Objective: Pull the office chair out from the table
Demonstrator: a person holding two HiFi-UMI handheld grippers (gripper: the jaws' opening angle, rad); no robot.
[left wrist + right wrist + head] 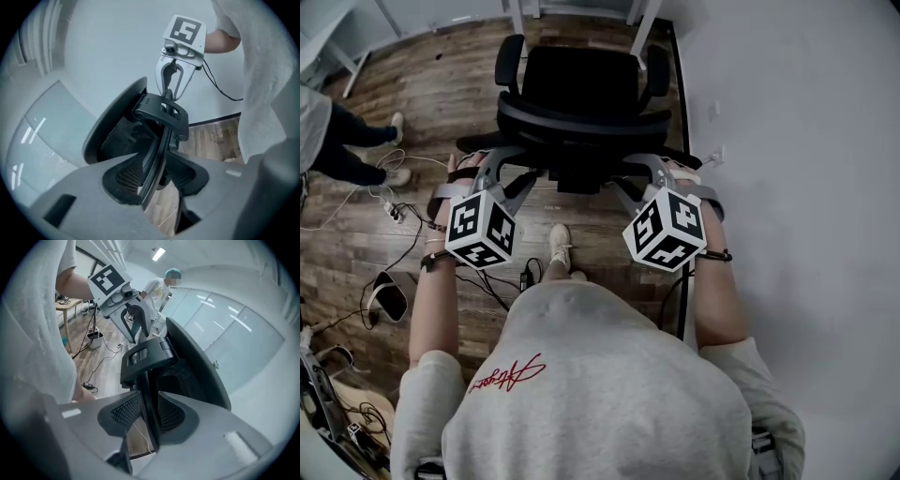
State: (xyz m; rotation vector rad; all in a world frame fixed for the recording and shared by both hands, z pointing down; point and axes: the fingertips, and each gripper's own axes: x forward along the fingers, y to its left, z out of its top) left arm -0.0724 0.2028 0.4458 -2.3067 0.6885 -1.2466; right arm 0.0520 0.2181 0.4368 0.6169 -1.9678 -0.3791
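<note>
The black office chair (581, 84) stands on the wood floor in front of me, its backrest (581, 122) toward me. My left gripper (504, 176) reaches to the backrest's left side and my right gripper (649, 176) to its right side. In the left gripper view the thin backrest rim (157, 150) runs between the pads (126, 180) of the left gripper (154, 180), with a small gap on one side. In the right gripper view the right gripper (149, 413) has both pads (125, 411) against the rim (147, 390).
White table legs (520, 14) stand beyond the chair. A white wall (787, 141) runs close along the right. Cables (403, 216) and a power strip lie on the floor at left, near a standing person (337, 141). My shoe (561, 246) is behind the chair base.
</note>
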